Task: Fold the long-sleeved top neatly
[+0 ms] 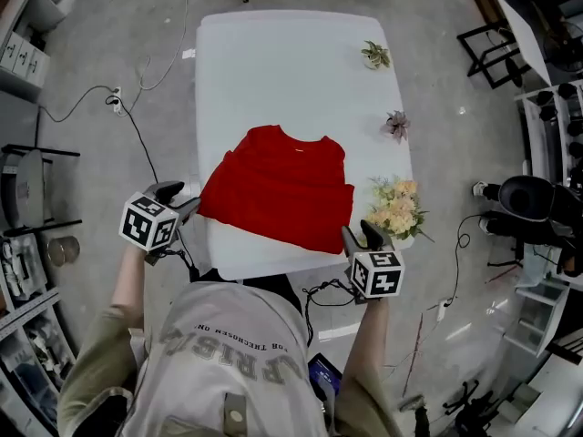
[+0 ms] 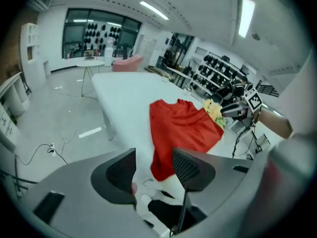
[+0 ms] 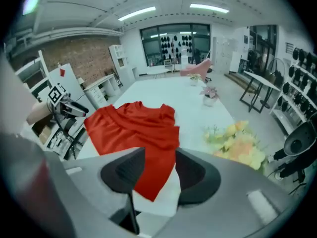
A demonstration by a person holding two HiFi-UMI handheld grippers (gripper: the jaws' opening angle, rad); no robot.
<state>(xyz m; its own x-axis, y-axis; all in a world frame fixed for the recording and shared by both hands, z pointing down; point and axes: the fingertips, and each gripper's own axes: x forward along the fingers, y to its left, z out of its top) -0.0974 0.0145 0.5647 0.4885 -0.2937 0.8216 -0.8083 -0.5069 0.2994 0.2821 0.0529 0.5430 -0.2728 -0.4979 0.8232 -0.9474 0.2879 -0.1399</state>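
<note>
**Long-sleeved top** (image 1: 278,189): red, partly folded, lying on the near half of the white bench (image 1: 273,62) with its hem by the near edge.

**Left tool** (image 1: 185,206): jaws part-open and gripping nothing, poised just beside the top's left corner.

**Right tool** (image 1: 353,236): jaws likewise apart and empty, at the right hem corner.

**Assessment:** the next fold needs both tools to pinch matching corners, lift evenly, and lay the hem square towards the collar without dragging creases.

**Bench:** it also carries 1 yellow bouquet (image 1: 398,206) and 2 small plants (image 1: 375,55) (image 1: 396,124) along its right edge. Keep the cloth away from them.

**Room:** grey floor (image 1: 82,62), trailing cables (image 1: 137,135), shelving (image 1: 27,25).
</note>
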